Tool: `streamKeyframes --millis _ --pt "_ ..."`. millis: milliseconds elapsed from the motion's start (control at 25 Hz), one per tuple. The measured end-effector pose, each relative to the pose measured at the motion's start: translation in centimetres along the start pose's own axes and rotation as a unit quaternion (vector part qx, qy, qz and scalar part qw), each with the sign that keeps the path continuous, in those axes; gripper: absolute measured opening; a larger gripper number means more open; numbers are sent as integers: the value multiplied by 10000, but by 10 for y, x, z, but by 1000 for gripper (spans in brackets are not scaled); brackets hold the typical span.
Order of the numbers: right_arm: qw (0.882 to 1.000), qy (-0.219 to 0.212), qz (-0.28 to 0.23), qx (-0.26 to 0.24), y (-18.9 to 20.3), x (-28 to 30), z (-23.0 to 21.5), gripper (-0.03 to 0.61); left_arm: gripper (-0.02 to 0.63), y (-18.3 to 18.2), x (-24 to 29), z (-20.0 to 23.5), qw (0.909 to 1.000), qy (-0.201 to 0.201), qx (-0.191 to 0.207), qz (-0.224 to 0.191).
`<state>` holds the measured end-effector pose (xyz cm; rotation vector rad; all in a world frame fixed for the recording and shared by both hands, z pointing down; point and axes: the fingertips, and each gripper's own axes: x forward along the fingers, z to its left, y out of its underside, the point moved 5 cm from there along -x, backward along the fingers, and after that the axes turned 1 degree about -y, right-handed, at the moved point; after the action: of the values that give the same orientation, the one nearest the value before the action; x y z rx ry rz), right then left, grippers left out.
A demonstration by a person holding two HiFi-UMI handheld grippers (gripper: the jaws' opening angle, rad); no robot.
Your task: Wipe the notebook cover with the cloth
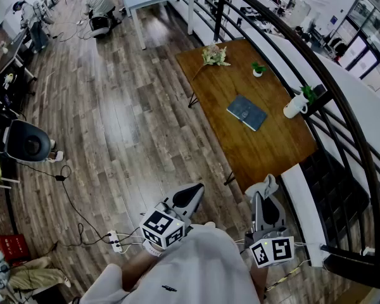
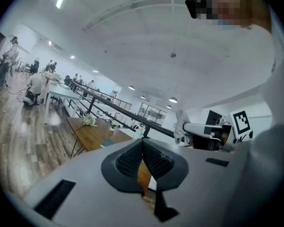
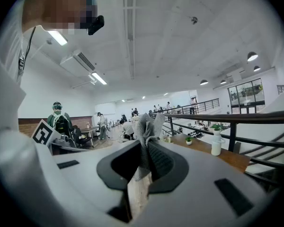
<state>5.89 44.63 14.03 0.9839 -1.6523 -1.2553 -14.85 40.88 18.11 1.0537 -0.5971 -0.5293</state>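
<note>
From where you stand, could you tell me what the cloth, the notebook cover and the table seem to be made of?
Cloth: grey woven fabric, matte; it bunches in soft folds in the right tongs.
Notebook cover: dark blue-grey, matte, perhaps leatherette; too small to be sure.
Table: brown wood with visible grain and a slight sheen.

The left tongs (image 1: 192,193) have their jaws pressed together, empty. The right tongs (image 1: 261,199) pinch a cloth (image 3: 146,126). Both sit close to the body.
</note>
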Motion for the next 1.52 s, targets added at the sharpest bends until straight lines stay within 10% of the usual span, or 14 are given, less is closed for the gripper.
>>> streamKeyframes --millis 920,1520 --pt "9976 -524 -166 420 27 -88 -71 40 20 46 26 -117 9980 -627 35 -42" --pt "9977 -574 -228 291 6 33 -89 41 20 2 86 -18 9972 -688 -186 -241"
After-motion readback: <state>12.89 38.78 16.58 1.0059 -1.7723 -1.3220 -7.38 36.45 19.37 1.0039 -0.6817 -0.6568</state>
